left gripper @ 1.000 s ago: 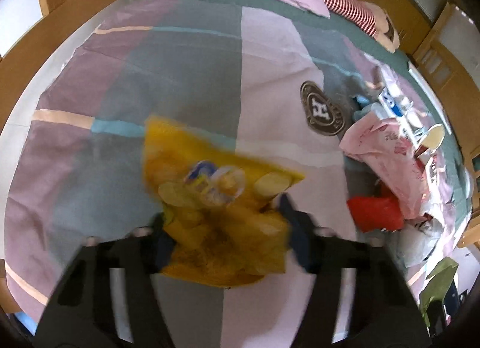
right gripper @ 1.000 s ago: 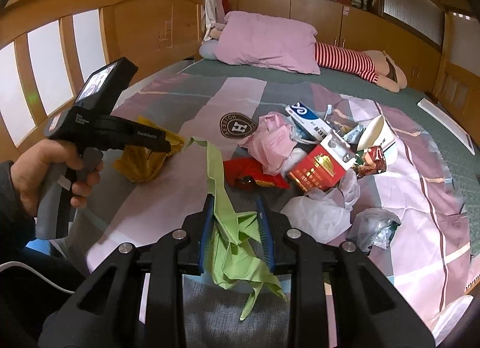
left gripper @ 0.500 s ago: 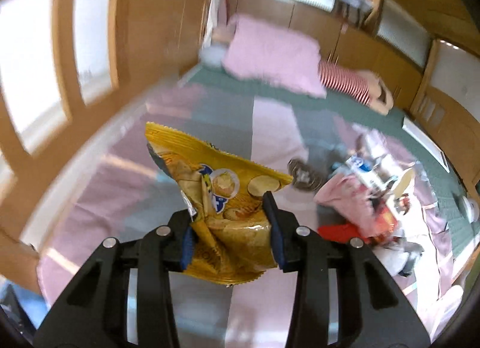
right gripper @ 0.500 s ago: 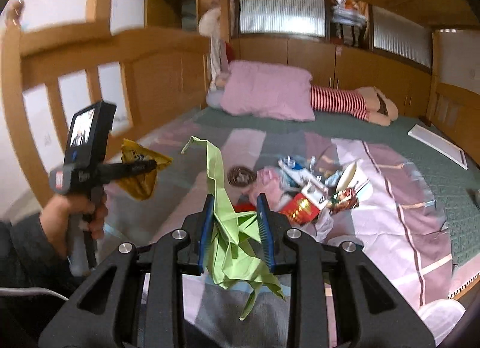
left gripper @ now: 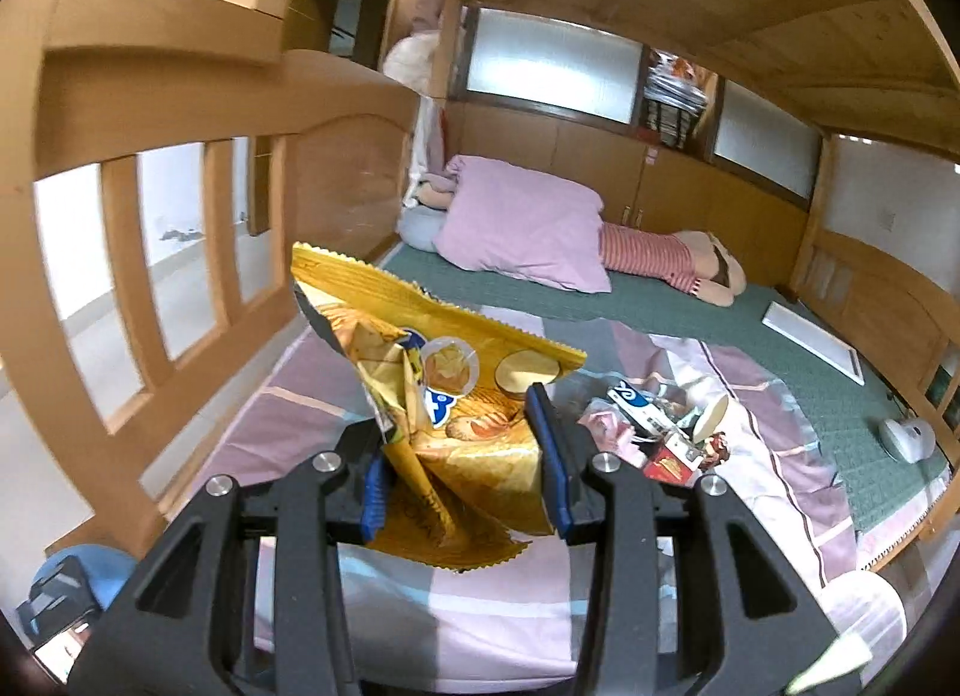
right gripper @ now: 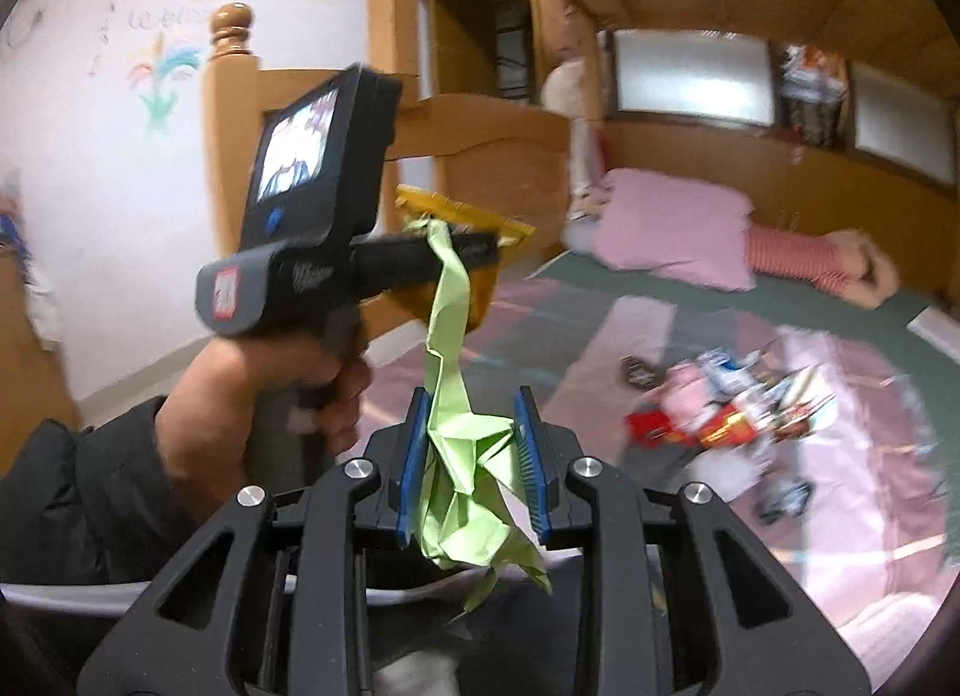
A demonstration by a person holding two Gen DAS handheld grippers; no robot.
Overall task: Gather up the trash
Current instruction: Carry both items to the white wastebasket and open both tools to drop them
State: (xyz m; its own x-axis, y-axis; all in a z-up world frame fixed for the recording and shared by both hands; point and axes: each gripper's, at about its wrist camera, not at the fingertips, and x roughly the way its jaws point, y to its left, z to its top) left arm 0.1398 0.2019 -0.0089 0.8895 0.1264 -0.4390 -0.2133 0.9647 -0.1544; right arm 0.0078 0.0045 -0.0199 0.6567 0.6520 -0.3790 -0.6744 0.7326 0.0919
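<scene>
Above the bed (left gripper: 750, 522), left gripper (left gripper: 462, 459) clamps a yellow chip bag (left gripper: 444, 396); right gripper (right gripper: 474, 471) pinches green paper (right gripper: 462, 444); remaining litter pile (right gripper: 732, 414), blurred, lies ahead, apparently nearer the right.

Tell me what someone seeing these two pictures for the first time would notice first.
Probably the crumpled yellow snack bag, big in the left wrist view, pinched between the left tongs above the bed. Next, the bright green crumpled paper clamped in the right tongs, with a hand gripping the other black handheld tool just to its left. Behind both, a small heap of mixed litter lies on the pink and grey bedspread.
</scene>
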